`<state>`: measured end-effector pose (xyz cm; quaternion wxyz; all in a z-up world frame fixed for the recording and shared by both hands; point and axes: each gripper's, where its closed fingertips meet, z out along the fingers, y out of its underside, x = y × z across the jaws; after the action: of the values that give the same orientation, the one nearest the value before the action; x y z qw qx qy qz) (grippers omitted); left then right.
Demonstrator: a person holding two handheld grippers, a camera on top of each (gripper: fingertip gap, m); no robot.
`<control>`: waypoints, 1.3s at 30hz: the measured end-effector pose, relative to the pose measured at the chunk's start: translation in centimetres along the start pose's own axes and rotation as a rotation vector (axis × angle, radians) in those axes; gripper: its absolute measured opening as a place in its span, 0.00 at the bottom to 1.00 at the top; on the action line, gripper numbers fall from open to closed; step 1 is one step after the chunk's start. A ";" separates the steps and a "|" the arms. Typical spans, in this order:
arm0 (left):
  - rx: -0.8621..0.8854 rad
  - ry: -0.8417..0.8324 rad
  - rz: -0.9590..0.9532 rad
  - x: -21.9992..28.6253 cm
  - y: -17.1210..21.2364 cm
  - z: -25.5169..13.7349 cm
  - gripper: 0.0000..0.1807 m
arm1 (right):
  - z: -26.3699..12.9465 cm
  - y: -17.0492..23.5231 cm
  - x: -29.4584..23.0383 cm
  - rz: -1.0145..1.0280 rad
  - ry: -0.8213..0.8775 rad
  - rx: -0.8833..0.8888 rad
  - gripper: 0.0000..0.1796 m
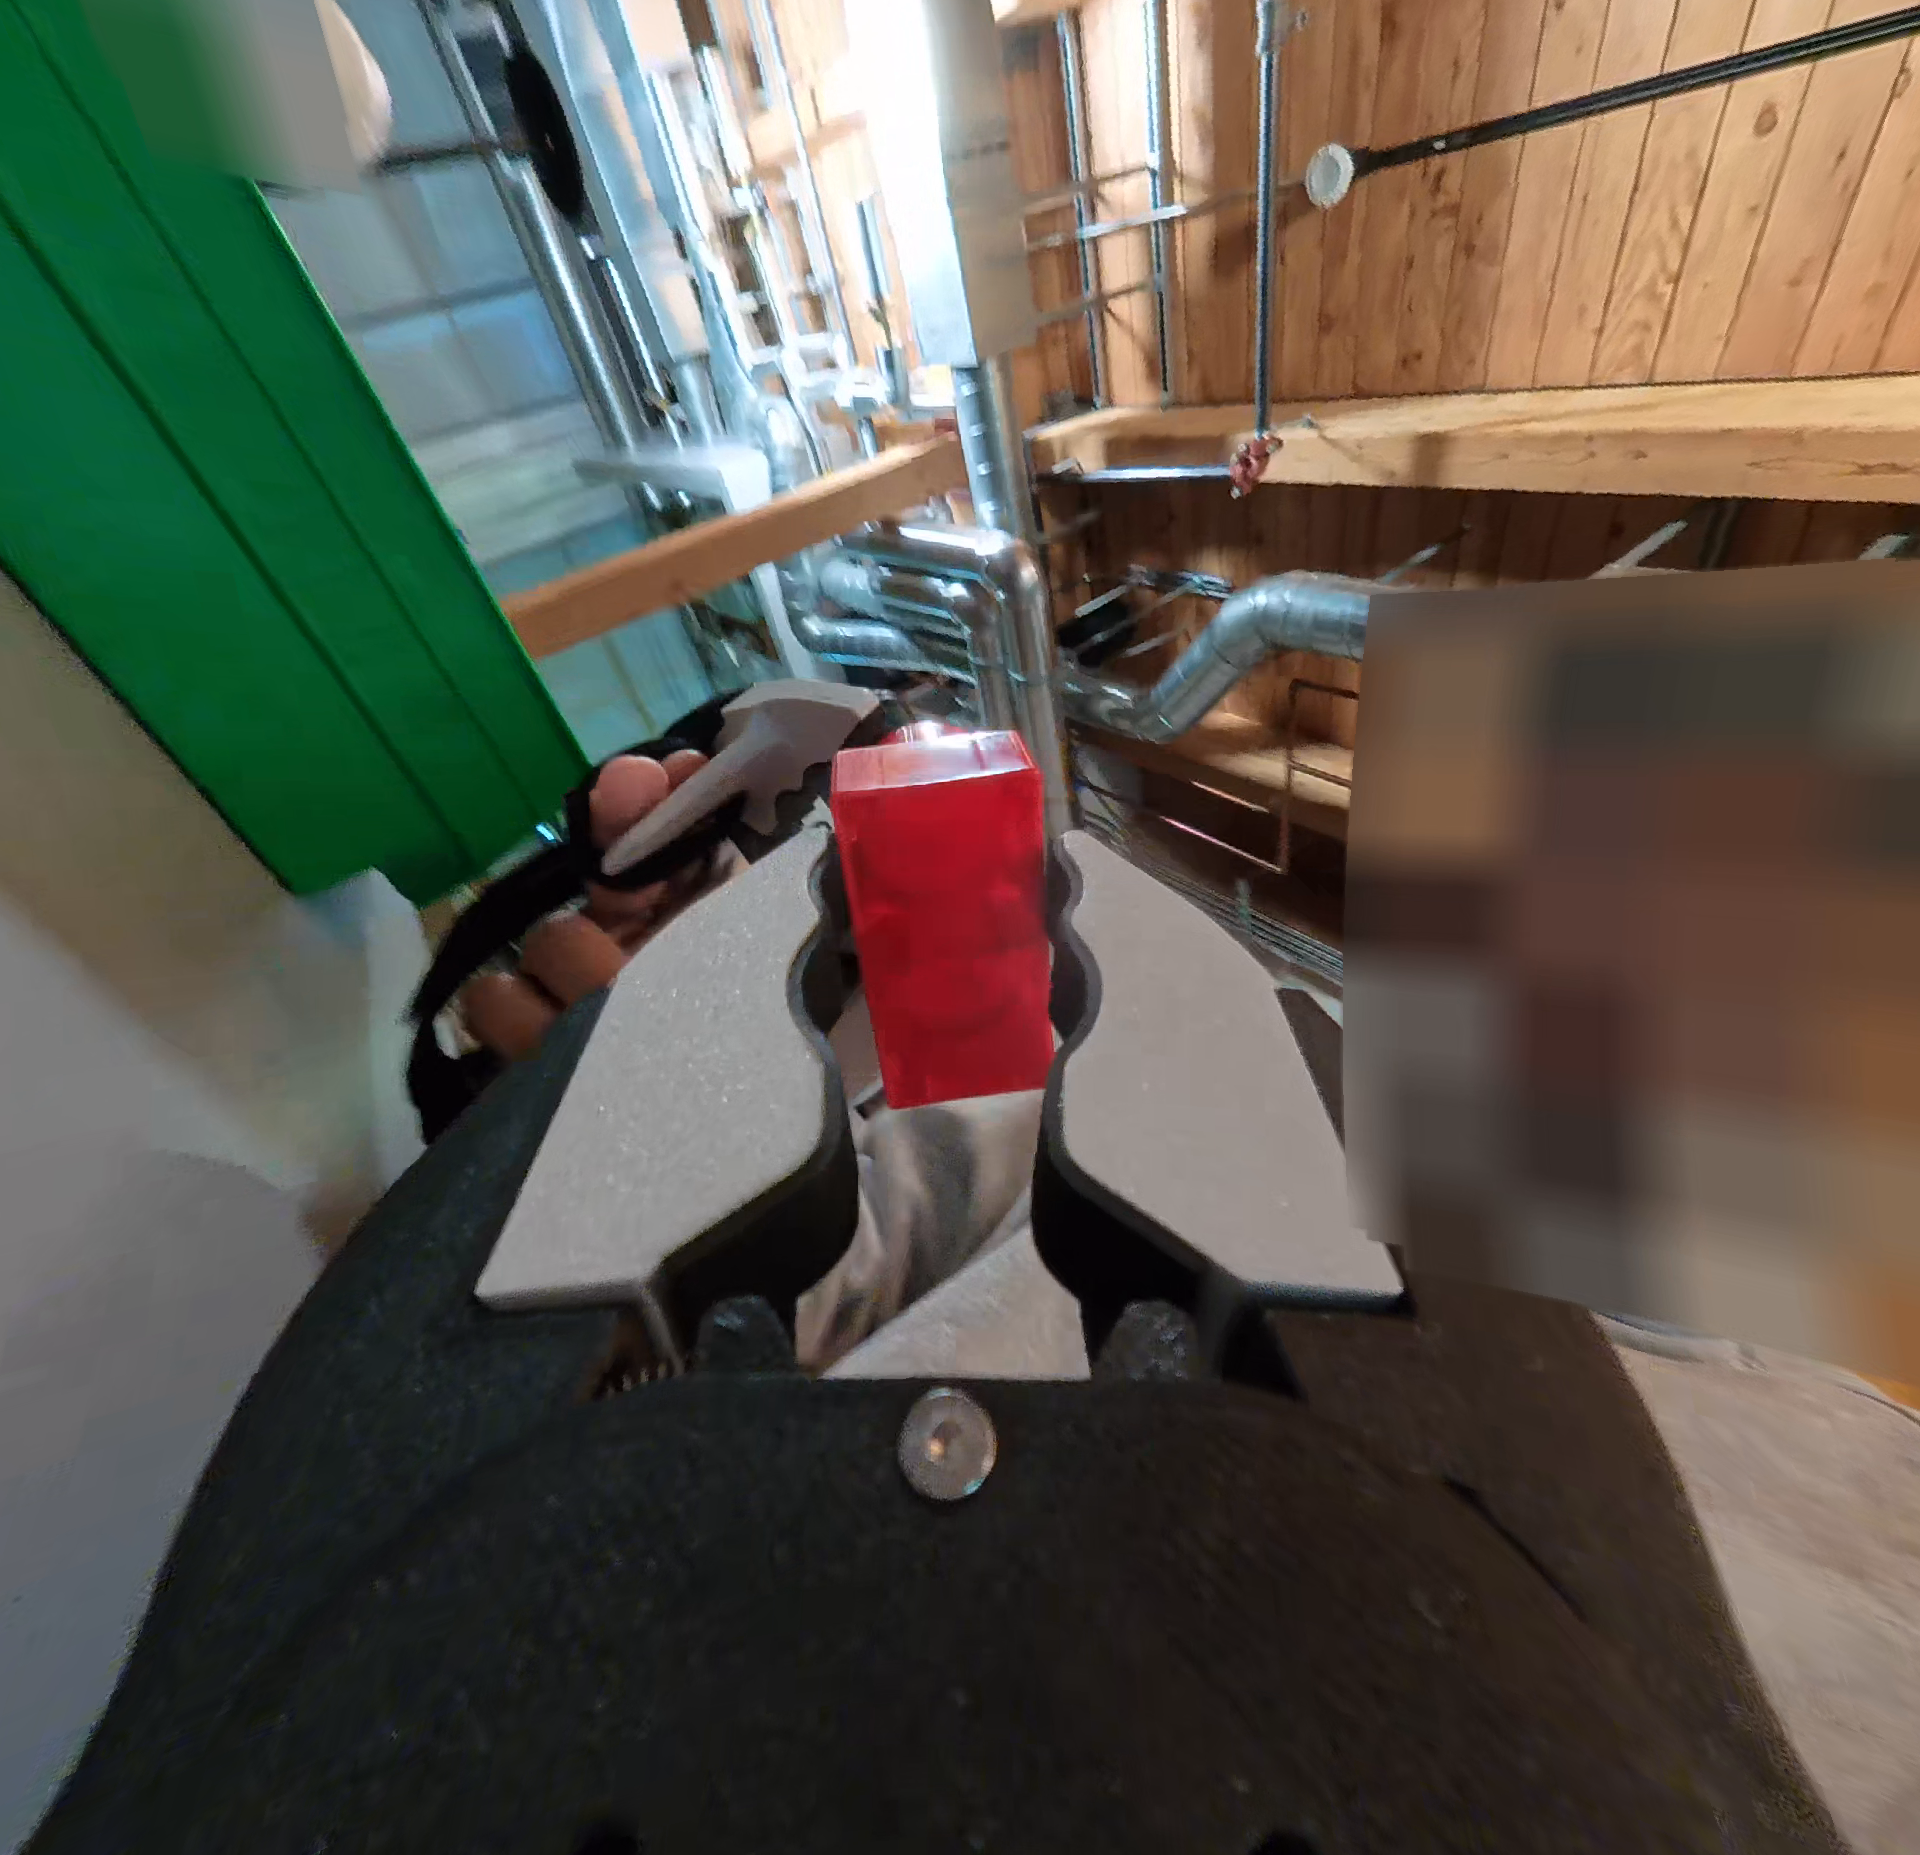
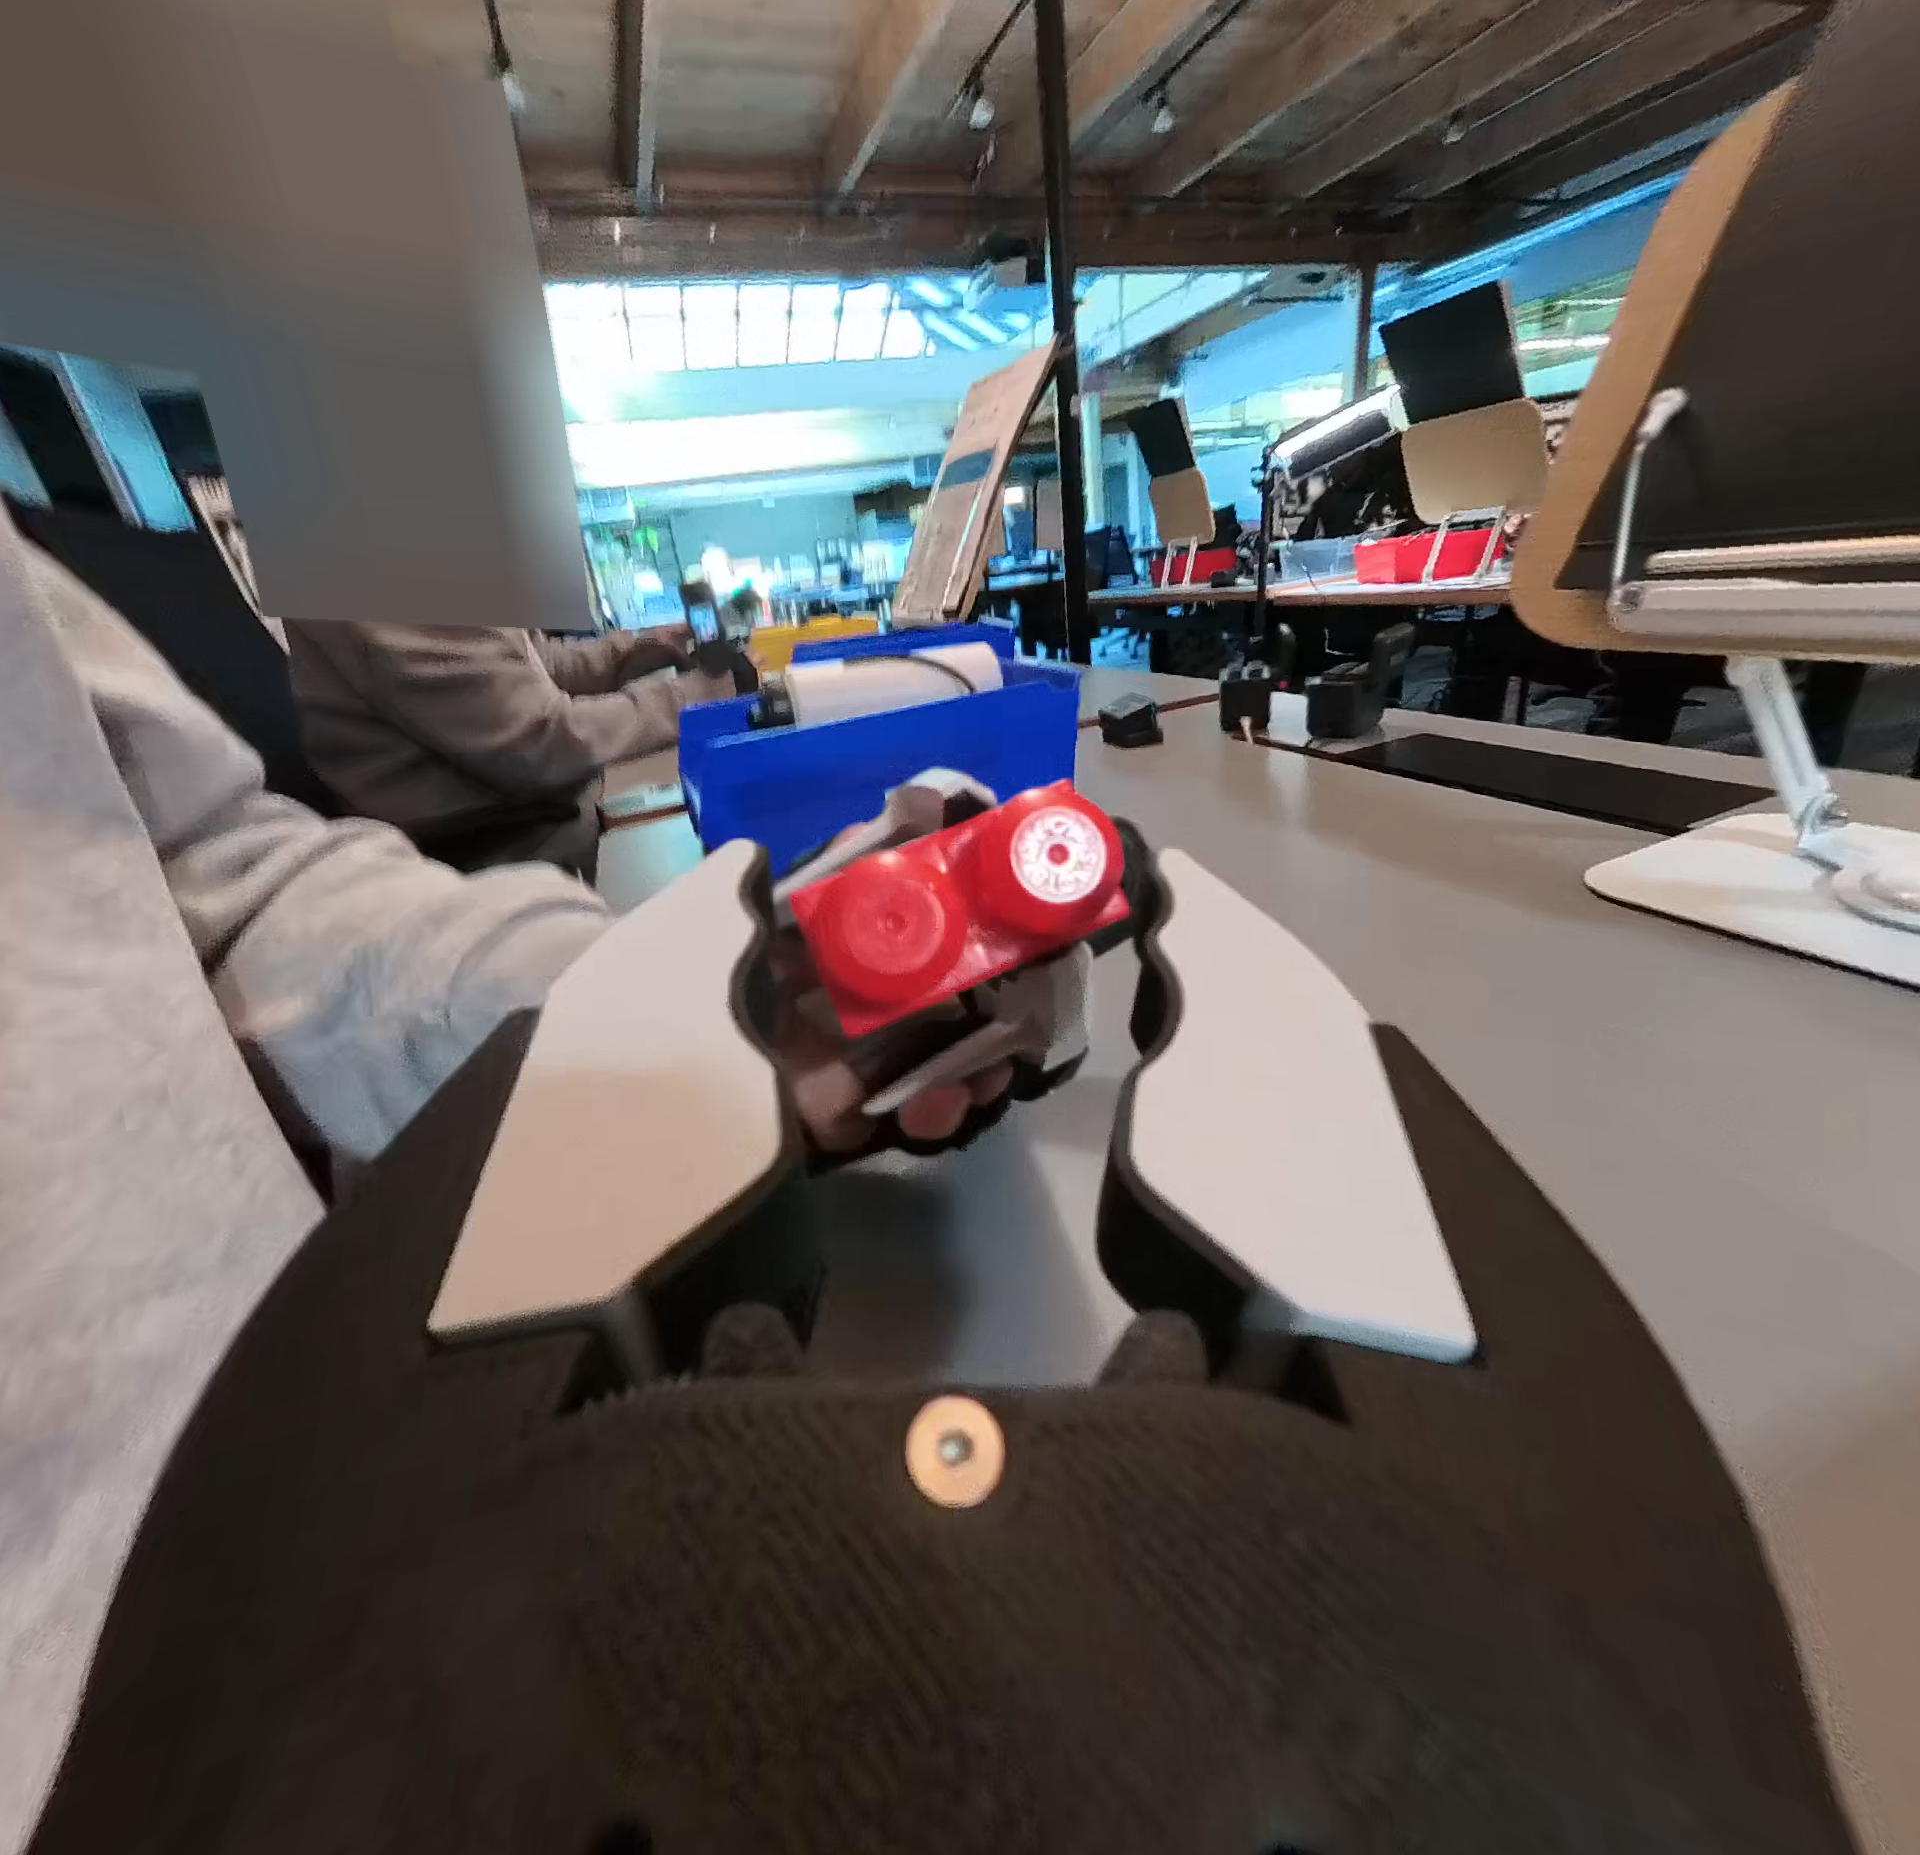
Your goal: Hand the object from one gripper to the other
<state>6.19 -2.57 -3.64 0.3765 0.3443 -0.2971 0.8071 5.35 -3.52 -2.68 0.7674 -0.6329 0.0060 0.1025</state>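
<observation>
Gripping the red block (image 1: 940, 922) midair, left tongs (image 1: 940, 932) were clamped on it; right tongs (image 2: 951, 932) gaped wide around its studded end. Best: right closes squarely w/ firm hold before left lets go.

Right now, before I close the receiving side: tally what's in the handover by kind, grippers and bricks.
Grippers: 2 (left gripper shut on the brick, right gripper open around it)
Red brick: 1
Total: 3
</observation>
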 end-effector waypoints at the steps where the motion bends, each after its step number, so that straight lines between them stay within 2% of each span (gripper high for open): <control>1: 0.032 -0.022 0.044 0.0 -0.6 -0.5 0.20 | 0.0 -0.4 0.4 0.039 0.007 0.030 0.39; 4: 0.146 -0.116 0.213 0.2 -2.3 -2.9 0.20 | 0.7 -0.7 1.5 0.131 0.027 0.070 0.38; 7: 0.383 -0.180 0.421 2.8 -4.7 -5.9 0.20 | 2.6 1.3 2.1 0.202 0.052 -0.001 0.37; 9: 0.484 -0.217 0.554 4.9 -4.7 -7.3 0.20 | 4.4 2.5 1.2 0.267 0.022 -0.039 0.36; 16: 0.528 -0.333 0.751 7.7 -2.1 -8.3 0.20 | 9.3 3.5 -3.1 0.560 -0.166 0.011 0.29; 19: 0.527 -0.382 0.791 7.7 -1.6 -8.7 0.20 | 10.5 4.8 -3.6 0.639 -0.205 -0.036 0.20; 22: 0.563 -0.388 0.784 8.0 -1.5 -9.5 0.20 | 11.1 5.4 -4.0 0.690 -0.265 -0.083 0.19; 26: 0.494 -0.419 0.808 8.0 -1.5 -9.4 0.22 | 11.0 5.2 -3.6 0.676 -0.289 -0.104 0.19; 28: 0.466 -0.466 0.801 7.7 -1.7 -9.6 0.32 | 10.5 4.7 -2.6 0.650 -0.274 -0.098 0.18; 31: 0.409 -0.637 0.896 7.5 -2.0 -9.7 0.41 | 9.5 4.1 -1.2 0.590 -0.265 -0.128 0.19; 36: 0.193 -1.054 1.168 5.0 -2.2 -10.3 0.55 | 8.0 3.7 2.3 0.430 -0.162 -0.188 0.18; 39: 0.092 -1.128 1.146 3.5 -1.0 -9.9 0.59 | 7.3 3.8 3.8 0.332 -0.099 -0.223 0.19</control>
<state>2.04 6.68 -6.47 -0.3174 0.5094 -0.5392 0.5908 7.54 4.86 -5.43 0.6647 -0.6983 0.0611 0.2586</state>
